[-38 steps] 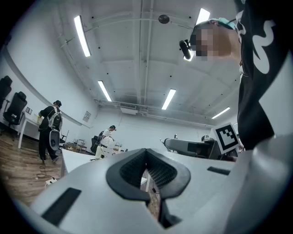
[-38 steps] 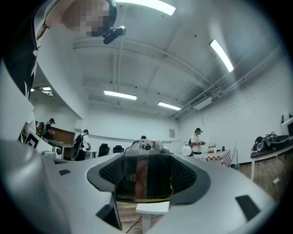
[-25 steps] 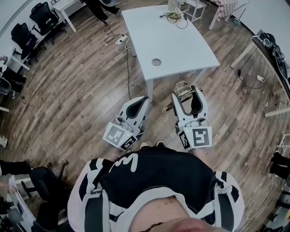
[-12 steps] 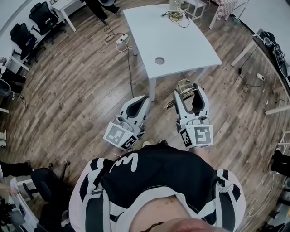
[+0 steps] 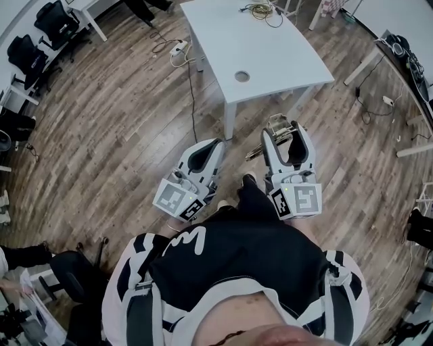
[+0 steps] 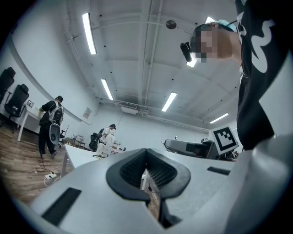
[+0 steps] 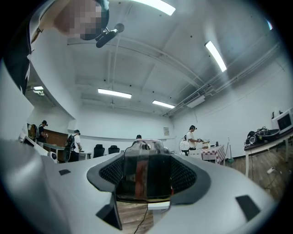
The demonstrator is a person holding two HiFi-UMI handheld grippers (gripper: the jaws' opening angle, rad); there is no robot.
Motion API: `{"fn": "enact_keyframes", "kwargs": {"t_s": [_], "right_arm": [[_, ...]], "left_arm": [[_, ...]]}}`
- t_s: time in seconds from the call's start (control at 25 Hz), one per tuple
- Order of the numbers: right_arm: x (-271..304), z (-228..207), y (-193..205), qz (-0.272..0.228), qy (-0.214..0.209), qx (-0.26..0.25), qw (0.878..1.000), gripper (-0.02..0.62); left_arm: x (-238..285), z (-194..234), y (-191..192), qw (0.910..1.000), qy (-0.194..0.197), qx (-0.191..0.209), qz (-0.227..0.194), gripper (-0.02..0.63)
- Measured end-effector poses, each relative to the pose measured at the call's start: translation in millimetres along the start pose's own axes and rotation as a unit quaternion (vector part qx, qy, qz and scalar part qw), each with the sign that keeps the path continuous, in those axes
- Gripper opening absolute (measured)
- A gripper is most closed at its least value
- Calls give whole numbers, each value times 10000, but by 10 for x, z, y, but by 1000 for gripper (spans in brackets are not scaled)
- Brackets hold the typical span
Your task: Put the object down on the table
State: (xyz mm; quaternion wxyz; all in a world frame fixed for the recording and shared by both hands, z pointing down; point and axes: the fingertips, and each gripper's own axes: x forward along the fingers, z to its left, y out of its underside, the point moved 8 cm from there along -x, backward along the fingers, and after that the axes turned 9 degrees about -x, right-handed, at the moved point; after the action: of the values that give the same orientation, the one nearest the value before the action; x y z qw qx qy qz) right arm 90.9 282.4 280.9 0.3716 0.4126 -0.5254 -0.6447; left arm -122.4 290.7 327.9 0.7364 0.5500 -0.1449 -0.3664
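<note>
My right gripper (image 5: 285, 130) is held in front of the person's body, shut on a clear, glassy object (image 5: 277, 126) with a dark inside and a metal top. In the right gripper view that object (image 7: 145, 170) fills the gap between the black pads (image 7: 185, 176) of my right gripper (image 7: 146, 160). My left gripper (image 5: 210, 146) hangs beside it, jaws together and nothing in them. The left gripper view shows only a thin slit between the ribbed pads (image 6: 158, 172). The white table (image 5: 284, 57) stands ahead, its near corner leg just beyond both grippers.
The table has a round cable hole (image 5: 242, 76) and a tangle of cables (image 5: 260, 9) at its far end. A power strip (image 5: 178, 47) with cords lies on the wood floor. Black office chairs (image 5: 53, 19) stand far left, another desk (image 5: 400, 59) at the right.
The view has advanced toward the table, which now lies nearer. A dark leg has swung forward between the grippers. Both grippers keep their hold and spacing.
</note>
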Motion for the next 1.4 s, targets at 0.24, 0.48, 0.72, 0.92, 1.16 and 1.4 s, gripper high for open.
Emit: {"fn": "enact_keyframes", "kwargs": {"t_s": [0.24,0.48,0.72,0.92,1.16,1.4], "right_arm": [[65,4,-61,-103,16,-42,9999,288],[238,-18,-2,-112,-117,-104,9998,288],[512,-215,88,-138,-107,-24,9998,288],[914,-491,264,-96,-207,16,9997,288],[1539,-921,282,-233,-356,16,9991,288],[1983,-1294,361,-274,-450,29,9986,288]], "left_arm": [[22,35,-98,9999,33,49,-133,5],[123,137,-110,9997,-35,62,-226,5],[435,322,-126,9997,-10,101,-225,5],[847,579,-106,9996,-50,141,-219,5],[1479,903,-248,9991,-89,283,-318,5],[2014,1146,-306,9986,-92,363,-377,5]]}}
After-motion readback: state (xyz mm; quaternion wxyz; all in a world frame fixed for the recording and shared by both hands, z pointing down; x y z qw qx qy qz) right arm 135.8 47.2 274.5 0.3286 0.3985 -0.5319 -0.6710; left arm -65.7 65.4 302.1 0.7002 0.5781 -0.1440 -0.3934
